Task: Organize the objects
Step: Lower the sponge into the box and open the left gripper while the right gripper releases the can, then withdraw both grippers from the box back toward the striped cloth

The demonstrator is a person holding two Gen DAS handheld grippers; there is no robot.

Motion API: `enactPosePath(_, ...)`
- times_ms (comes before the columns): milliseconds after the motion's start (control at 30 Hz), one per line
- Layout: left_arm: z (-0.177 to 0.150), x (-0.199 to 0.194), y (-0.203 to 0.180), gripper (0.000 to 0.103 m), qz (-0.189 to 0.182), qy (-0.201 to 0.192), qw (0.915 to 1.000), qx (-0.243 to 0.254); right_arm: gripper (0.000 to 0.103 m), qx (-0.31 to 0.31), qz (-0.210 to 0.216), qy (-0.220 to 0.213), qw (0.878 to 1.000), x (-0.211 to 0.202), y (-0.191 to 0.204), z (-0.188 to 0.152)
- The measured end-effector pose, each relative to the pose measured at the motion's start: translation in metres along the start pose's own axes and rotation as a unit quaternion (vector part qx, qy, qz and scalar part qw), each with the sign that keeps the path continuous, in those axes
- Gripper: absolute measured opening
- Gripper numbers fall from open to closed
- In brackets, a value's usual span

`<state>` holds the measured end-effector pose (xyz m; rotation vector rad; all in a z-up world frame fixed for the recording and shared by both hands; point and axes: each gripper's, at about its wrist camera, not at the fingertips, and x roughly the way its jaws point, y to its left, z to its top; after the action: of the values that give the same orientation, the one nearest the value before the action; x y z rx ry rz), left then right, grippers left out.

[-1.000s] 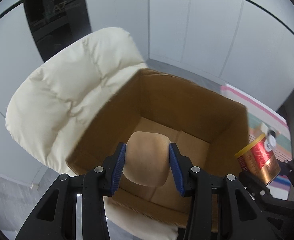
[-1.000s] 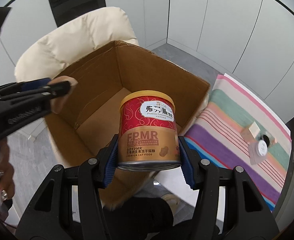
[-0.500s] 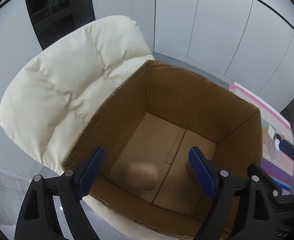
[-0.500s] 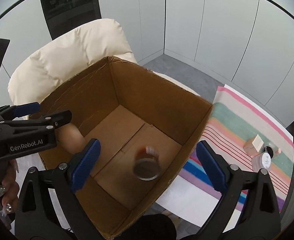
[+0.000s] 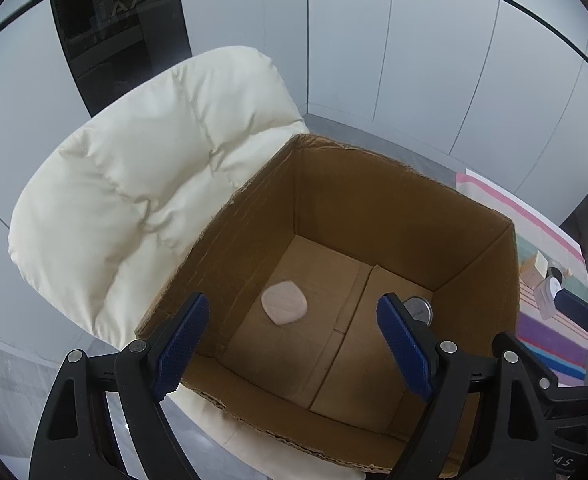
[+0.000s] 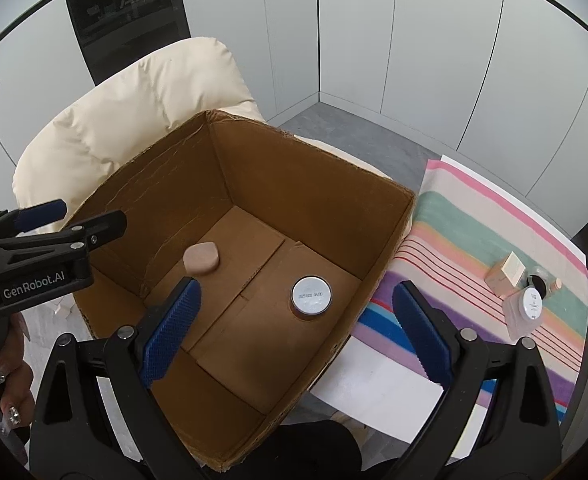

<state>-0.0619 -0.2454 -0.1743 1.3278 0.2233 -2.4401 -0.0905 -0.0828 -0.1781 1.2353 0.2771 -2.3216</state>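
With both jaws spread wide and nothing between them, the left hand-held gripper [image 5: 289, 336] and the right hand-held gripper [image 6: 298, 320] hang over the open cardboard box [image 6: 318, 184], pointing down into it. The right one's jaws have just been opening, the left's too. On the box floor sits the tan pad [image 5: 283, 303], kinda rounded, left of the middle seam, and the can [image 6: 310, 295] stands upright to the right of it, well apart, silver lid up. In the left view the right blue finger [image 5: 404, 344] partly covers the can. The box rests on a puffy cream chair [image 5: 145, 200]. Off to the right there's a striped cloth [image 6: 474, 216] with a small carton [image 6: 508, 272] and a clear bottle [image 6: 528, 308] close together on it.
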Motion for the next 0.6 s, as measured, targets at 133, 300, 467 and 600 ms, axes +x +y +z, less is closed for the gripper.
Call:
enactPosePath(133,-0.002,-0.006,0.0,0.087,-0.003,0.001,1.0,0.008,0.098,0.006,0.002,0.002,1.0,-0.005,0.001,-0.003)
enactPosePath(300,-0.006,-0.022,0.001,0.087,-0.015,0.004,0.9998,0.012,0.098,0.015,-0.002,0.008,1.0,-0.016,0.002,-0.009)
enactPosePath(467,-0.014,-0.048,-0.004,0.088,-0.027,-0.006,0.9992,0.029,0.098,0.024,0.005,0.009,1.0,-0.032,-0.001,-0.017)
enactPosePath(600,-0.025,-0.067,-0.007,0.09,-0.023,-0.017,0.9987,0.042,0.098,0.03,0.004,0.008,0.999,-0.046,-0.003,-0.023)
